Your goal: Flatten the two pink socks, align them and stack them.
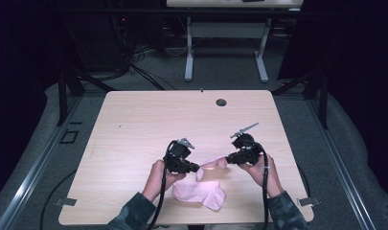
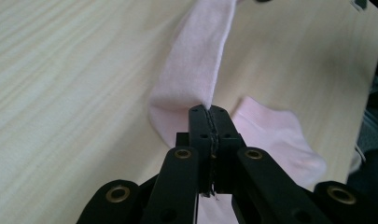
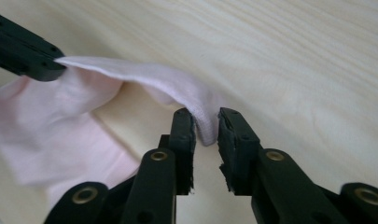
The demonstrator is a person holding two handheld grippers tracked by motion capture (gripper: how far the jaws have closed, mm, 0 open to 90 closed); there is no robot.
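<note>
The pale wood-grain counter (image 1: 134,124) carries the work near its front edge, where the person's forearms come in from below; a small round grommet hole (image 1: 221,102) sits near its far edge; beyond it, on the grey carpet, stands a second desk (image 1: 225,28) on white legs.

Two pink socks are in play; one sock (image 1: 201,194) lies flat on the counter just in front of the person, between the two hands; the other, the stretched sock (image 1: 213,164), hangs off the counter as a narrow band between the two tools, just above and behind the flat one.

The left tool (image 1: 196,168) is pressed together on one end of the stretched sock; in the left gripper view (image 2: 210,122) the pads meet with the fabric pinched at their tips and the band running away from them.

The right tool (image 1: 228,159) stands at the band's other end; in the right gripper view (image 3: 206,127) its jaws are slightly spread, with the ribbed cuff (image 3: 206,125) between them, touching the left pad and clear of the right one.
</note>
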